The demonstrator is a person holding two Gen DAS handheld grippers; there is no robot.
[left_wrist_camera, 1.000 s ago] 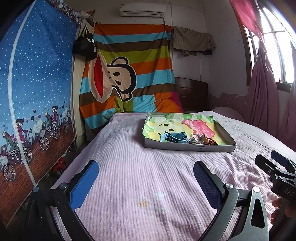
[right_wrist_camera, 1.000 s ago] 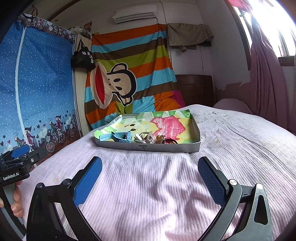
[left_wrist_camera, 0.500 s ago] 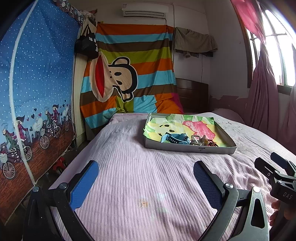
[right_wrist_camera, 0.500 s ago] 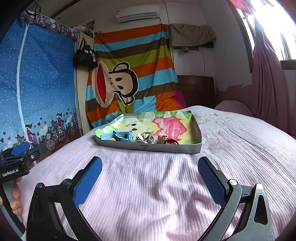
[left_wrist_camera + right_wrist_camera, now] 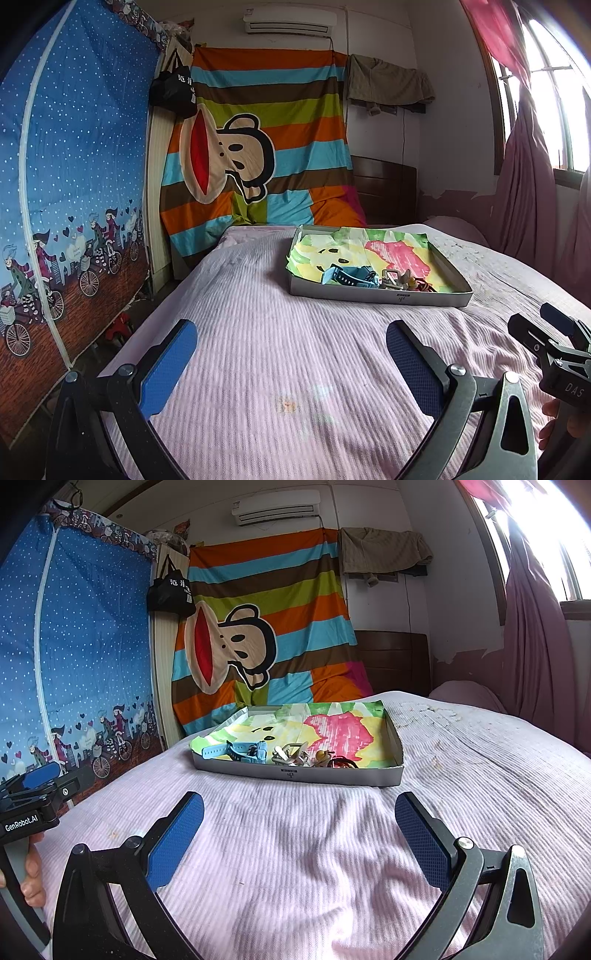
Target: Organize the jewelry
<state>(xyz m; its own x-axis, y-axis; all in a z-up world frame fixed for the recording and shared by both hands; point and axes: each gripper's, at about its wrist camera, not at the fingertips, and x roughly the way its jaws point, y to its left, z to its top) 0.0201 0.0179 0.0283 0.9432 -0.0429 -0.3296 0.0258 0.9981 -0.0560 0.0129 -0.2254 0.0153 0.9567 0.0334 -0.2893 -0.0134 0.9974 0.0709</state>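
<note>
A shallow grey cardboard tray (image 5: 380, 296) (image 5: 295, 774) lined with colourful paper lies on the pink bedspread. Along its near side lie a blue watch (image 5: 347, 277) (image 5: 240, 752), a cluster of silver and gold trinkets (image 5: 397, 278) (image 5: 291, 755) and a dark red piece (image 5: 341, 763). My left gripper (image 5: 291, 354) is open and empty, hovering over the bed well short of the tray. My right gripper (image 5: 299, 830) is open and empty, also short of the tray. Each gripper shows at the edge of the other's view: the right one (image 5: 554, 332), the left one (image 5: 40, 782).
The pink ribbed bedspread (image 5: 277, 350) covers the bed. A blue fabric wardrobe (image 5: 70, 184) stands left of the bed's edge. A striped monkey-print cloth (image 5: 258, 155) hangs behind. A wooden headboard (image 5: 391, 661), a pink pillow (image 5: 465, 698) and curtains (image 5: 535, 638) are at the right.
Both views have tilted down slightly and edged closer to the tray. Both grippers stay open and empty. The tray's contents have not moved.
</note>
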